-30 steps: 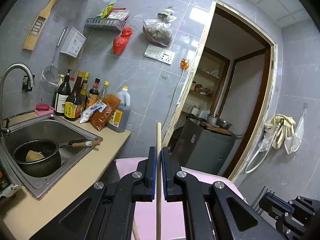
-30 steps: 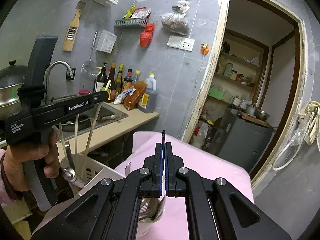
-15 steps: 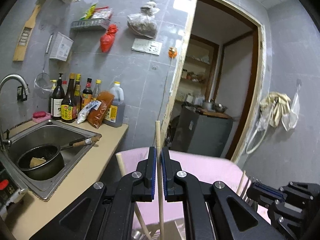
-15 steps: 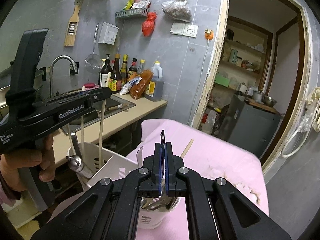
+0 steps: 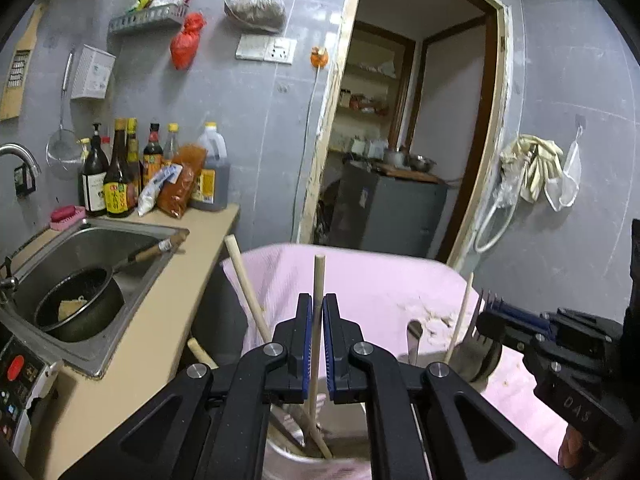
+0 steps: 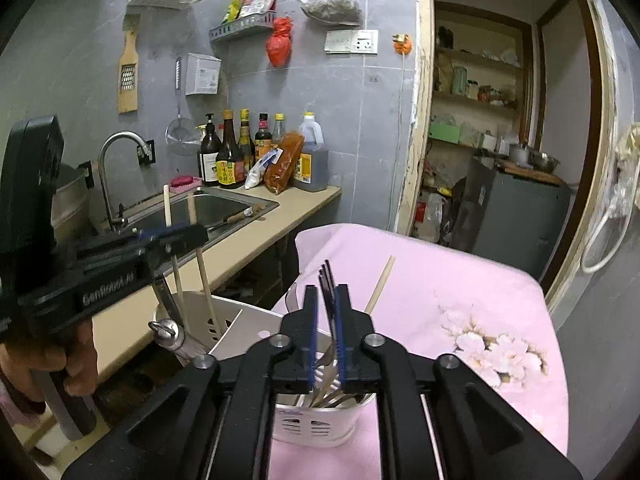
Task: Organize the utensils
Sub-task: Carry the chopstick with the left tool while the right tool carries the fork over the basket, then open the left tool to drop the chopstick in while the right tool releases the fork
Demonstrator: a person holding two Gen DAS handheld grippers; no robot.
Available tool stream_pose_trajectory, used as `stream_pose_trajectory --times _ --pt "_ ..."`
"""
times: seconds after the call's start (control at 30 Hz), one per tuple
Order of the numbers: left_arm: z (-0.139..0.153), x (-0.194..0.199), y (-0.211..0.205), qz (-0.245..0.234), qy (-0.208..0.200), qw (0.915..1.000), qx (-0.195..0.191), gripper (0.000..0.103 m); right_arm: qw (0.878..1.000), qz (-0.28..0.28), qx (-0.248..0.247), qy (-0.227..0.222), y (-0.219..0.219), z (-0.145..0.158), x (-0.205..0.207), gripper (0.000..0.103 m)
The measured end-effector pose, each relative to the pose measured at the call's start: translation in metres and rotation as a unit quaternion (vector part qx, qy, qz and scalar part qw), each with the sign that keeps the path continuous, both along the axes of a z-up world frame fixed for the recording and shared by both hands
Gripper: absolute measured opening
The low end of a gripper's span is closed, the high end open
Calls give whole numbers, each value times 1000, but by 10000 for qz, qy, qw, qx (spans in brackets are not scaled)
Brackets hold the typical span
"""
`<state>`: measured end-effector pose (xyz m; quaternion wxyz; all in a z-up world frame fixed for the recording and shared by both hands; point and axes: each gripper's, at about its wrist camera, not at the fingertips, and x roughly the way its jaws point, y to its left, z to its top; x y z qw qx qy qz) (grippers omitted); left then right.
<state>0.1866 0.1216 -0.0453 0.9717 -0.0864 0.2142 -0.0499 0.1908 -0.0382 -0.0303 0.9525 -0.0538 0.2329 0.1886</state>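
Observation:
My left gripper (image 5: 316,312) is shut on a wooden chopstick (image 5: 319,276), held upright, its lower end down inside a white utensil holder (image 5: 292,456). It also shows from the side in the right wrist view (image 6: 176,240). My right gripper (image 6: 325,304) has opened a little around a metal fork (image 6: 326,280) that stands tines-up in the holder's (image 6: 320,424) nearer compartment. The fork (image 5: 478,320) also shows in the left wrist view. More chopsticks (image 6: 380,284) and utensils stand in the holder.
The holder stands on a table under a pink floral cloth (image 6: 460,292). To the left a counter (image 6: 256,248) carries a sink (image 5: 80,256) with a dark pot (image 5: 76,308) and several sauce bottles (image 6: 240,152). An open doorway (image 5: 404,140) lies behind.
Both grippers have lowered over the holder. The chopstick's end has gone down into it. The right gripper's jaws have parted around the fork, which now stands in the holder.

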Motion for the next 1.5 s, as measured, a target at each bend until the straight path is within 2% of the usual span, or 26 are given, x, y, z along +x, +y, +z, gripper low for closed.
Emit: stream_pose_trajectory --times 0.07,0.13,0.17,0.2,0.37,0.63,0.73,0.9,1.2,1.37,1.5 --pt "-1 -1 1 -14 77 10000 -50 7 10000 -32 72 35 -2 -1 -1 21" --pt "0 -2 2 -39 134 9998 -143 17 9999 -53 135 63 -3 -1 -1 22" --pt "0 -3 3 -34 142 9997 -190 27 9998 -75 153 68 -3 -1 -2 22" --pt "1 -5 5 -34 135 9996 -249 33 9998 -96 172 63 -3 0 -3 22" --pt "4 -7 6 -48 150 9993 -341 37 9993 -232 309 -4 -8 5 -9 25" --pt "13 -16 8 -32 91 9994 -327 55 9975 -461 514 -122 -19 17 -18 33" --pt "17 -20 9 4 82 9994 -337 66 9956 -677 613 -190 -28 21 -23 43" --pt "25 -28 6 113 28 9994 -313 96 9907 -1091 757 -310 -46 26 -30 61" --pt "27 -43 -8 178 93 9994 -286 102 9847 -1537 747 -327 -79 27 -46 91" --pt "24 -58 -18 221 135 9991 -321 103 9834 -1626 725 -355 -97 27 -61 101" --pt "24 -74 -27 261 106 9992 -285 103 9830 -1663 712 -330 -110 27 -77 102"
